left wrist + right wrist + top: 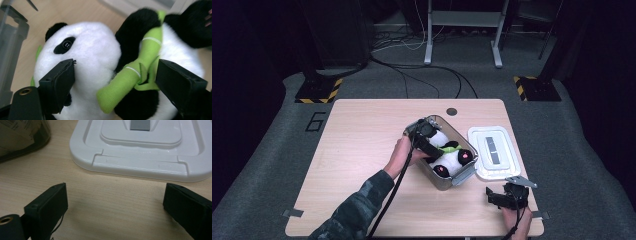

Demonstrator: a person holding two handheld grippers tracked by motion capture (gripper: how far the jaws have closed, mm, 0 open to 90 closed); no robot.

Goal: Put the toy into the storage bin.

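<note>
Left gripper (424, 136) was down inside the clear bin (460, 178) near the table's (362, 150) middle, jaws spread wide around the panda plush (451, 159) lying in it. In the left gripper view one jaw sat against the white head, the other beside the green bamboo stick (130, 75) across the panda's chest; pads flanked the toy, not visibly squeezing it. No lift seen. White lid (494, 151) lay flat on the table just right of the bin. Right gripper (507, 196) rested at the table's near right edge, jaws apart, nothing between them, pointing at the lid's near rim (140, 166). Person's left sleeve came in from the bottom.
</note>
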